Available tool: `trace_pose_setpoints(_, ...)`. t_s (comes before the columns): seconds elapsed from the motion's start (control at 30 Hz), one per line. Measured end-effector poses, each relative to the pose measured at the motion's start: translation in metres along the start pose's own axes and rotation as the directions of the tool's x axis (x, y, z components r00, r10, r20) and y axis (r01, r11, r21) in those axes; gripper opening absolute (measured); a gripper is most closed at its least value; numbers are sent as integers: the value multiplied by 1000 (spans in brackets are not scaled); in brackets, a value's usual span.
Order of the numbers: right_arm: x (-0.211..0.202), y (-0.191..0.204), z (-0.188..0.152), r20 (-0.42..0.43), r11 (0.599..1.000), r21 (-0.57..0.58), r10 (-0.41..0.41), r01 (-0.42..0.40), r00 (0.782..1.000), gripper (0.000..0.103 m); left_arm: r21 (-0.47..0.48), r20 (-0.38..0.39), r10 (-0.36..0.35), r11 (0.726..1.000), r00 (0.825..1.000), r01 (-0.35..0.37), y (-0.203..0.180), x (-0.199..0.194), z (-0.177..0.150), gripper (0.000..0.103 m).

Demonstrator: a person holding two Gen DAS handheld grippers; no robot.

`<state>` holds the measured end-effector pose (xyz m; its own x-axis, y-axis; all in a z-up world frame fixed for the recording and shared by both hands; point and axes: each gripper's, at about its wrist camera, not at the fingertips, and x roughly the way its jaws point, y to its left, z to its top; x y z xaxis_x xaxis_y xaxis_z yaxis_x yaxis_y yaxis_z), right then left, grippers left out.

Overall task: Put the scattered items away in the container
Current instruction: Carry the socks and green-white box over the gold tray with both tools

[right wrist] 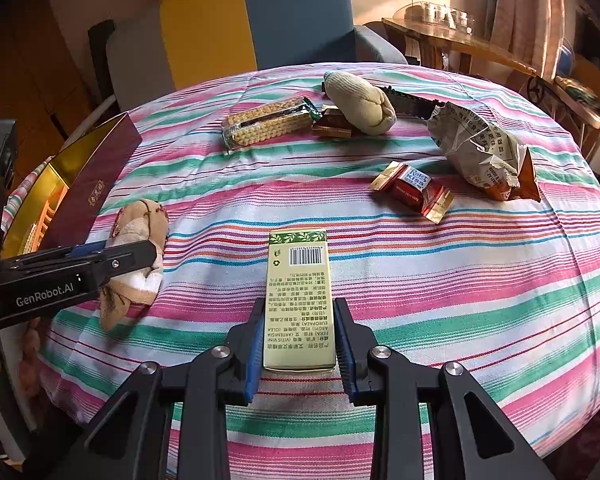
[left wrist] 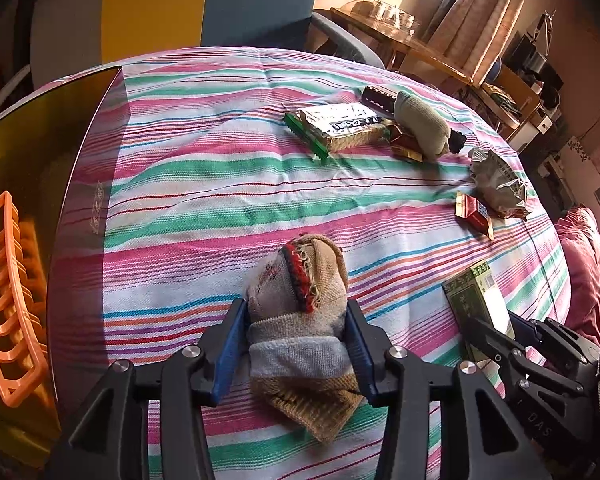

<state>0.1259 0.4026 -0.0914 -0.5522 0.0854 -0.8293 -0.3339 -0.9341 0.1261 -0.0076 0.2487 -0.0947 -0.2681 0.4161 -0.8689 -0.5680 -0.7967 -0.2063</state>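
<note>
We are squeezing the rolled sock (left wrist: pixel 300 320) in our left gripper (left wrist: pixel 296 344) jaws near the surface's left edge. Our right gripper (right wrist: pixel 300 344) jaws are hugging the green box (right wrist: pixel 299 300), long side pointing away. The container (right wrist: pixel 88 176) is waiting farther left.

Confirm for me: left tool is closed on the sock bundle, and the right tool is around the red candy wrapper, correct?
Not quite. The right tool is around the green box, as the right wrist view shows; the red candy wrapper lies untouched farther out on the striped cloth. The left tool is indeed closed on the sock bundle.
</note>
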Motion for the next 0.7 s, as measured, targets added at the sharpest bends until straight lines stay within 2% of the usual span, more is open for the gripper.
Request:
trace_pose_setpoints(0.13, -1, 2, -1, 7, 1000, 0, -12, 12, 1000, 31, 10, 19, -8, 1000, 1000, 8, -1, -7, -3, 40)
trace_pose_setpoints(0.4, -5, -1, -4, 17, 998, 64, 16, -17, 1000, 31, 77, 78, -24, 997, 997, 18, -15, -31, -10, 40)
trace_pose_setpoints(0.7, -10, 6, -9, 19, 992, 118, 50, -52, 999, 31, 134, 108, -52, 990, 993, 38, -23, -50, -19, 40)
